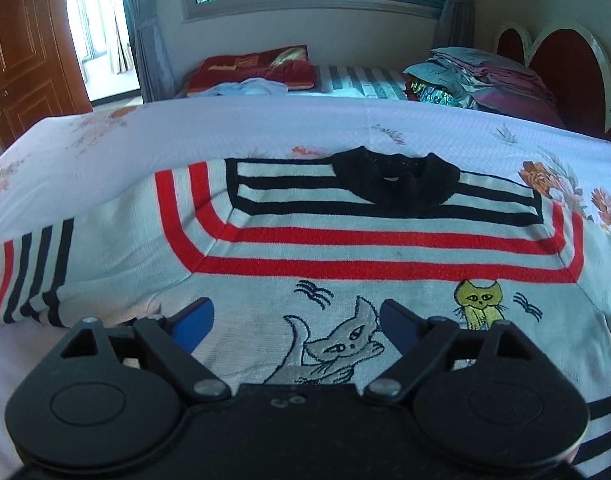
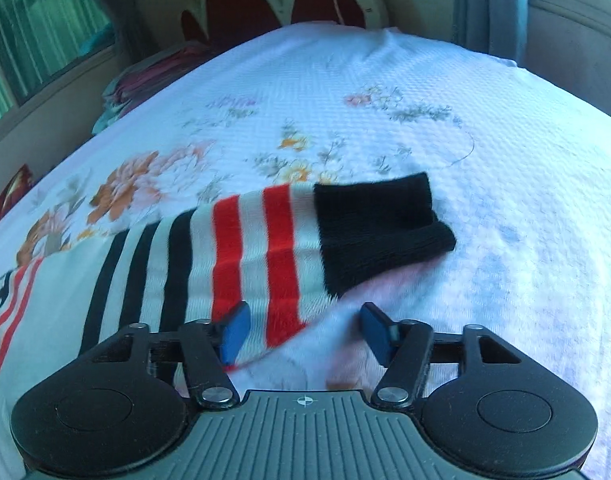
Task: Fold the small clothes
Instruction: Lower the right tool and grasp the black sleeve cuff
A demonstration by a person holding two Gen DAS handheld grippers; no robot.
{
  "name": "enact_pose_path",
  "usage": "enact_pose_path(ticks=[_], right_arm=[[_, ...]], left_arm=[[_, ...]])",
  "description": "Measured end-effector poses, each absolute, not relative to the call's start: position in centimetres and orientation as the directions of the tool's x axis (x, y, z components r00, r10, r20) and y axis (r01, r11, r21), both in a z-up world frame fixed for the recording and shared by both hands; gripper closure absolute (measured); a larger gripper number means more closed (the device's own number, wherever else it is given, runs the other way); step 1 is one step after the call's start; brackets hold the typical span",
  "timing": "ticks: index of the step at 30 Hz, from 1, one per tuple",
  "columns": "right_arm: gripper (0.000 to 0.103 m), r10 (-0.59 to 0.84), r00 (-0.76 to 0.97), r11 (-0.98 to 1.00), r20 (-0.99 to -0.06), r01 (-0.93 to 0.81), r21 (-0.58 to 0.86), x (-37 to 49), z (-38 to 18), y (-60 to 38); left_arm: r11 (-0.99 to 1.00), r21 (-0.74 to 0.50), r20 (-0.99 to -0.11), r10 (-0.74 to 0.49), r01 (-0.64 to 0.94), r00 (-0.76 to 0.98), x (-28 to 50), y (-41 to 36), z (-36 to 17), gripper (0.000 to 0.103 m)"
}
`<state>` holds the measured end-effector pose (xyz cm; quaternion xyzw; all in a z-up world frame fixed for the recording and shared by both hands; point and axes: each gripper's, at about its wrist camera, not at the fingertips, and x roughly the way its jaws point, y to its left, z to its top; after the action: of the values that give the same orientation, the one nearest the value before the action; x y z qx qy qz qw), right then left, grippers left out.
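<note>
bedroom, floral bed [image 2: 385, 92] | sweater [image 1: 345, 248] flat, face up | left gripper [image 1: 295, 322] open over chest | right gripper [image 2: 303, 330] open astride sleeve [image 2: 265, 248] edge | pinch both layers before folding inward

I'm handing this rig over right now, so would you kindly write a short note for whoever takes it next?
Left gripper: jaws open, holding nothing, over the front of the sweater near the knitted grey cat.
Right gripper: jaws open and apart, straddling the lower edge of the sweater's striped sleeve, not pinching it; black cuff lies just beyond.
Sweater lies spread flat, front up, on the floral bedspread, collar away from the left wrist camera.
Done: garment laid out.
Left: no fold visible yet; sleeves and body presumably all remain.
</note>
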<state>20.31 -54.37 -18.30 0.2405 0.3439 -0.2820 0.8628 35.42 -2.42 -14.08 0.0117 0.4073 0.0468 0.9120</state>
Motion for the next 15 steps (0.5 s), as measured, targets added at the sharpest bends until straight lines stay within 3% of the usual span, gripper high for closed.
enact_pose_path(ticks=[2,3,6,10,15], right_arm=[[0.064,-0.339,0.608,0.704,-0.718,0.67,0.235,20.6,-18.5,-55.0],[0.078,-0.345,0.614,0.692,-0.71,0.678,0.25,20.7,-18.6,-55.3],[0.094,-0.348,0.63,0.664,-0.694,0.688,0.291,20.9,-18.5,-55.7],[0.095,-0.362,0.677,0.702,-0.641,0.65,0.29,21.2,-16.7,-54.3],[0.096,-0.292,0.789,0.833,-0.541,0.487,0.26,23.8,-12.1,-48.4]], left_arm=[[0.996,0.047,-0.75,0.082,-0.071,0.656,35.8,-2.3,-14.2,0.024],[0.997,0.036,-0.751,0.073,-0.069,0.656,35.9,-2.2,-14.2,0.027],[0.998,0.008,-0.75,0.049,-0.064,0.659,36.1,-2.0,-14.2,0.031],[0.999,-0.021,-0.747,0.015,-0.046,0.664,36.4,-1.5,-13.9,0.043],[0.999,-0.04,-0.734,-0.011,-0.027,0.679,36.9,-0.5,-13.1,0.047]])
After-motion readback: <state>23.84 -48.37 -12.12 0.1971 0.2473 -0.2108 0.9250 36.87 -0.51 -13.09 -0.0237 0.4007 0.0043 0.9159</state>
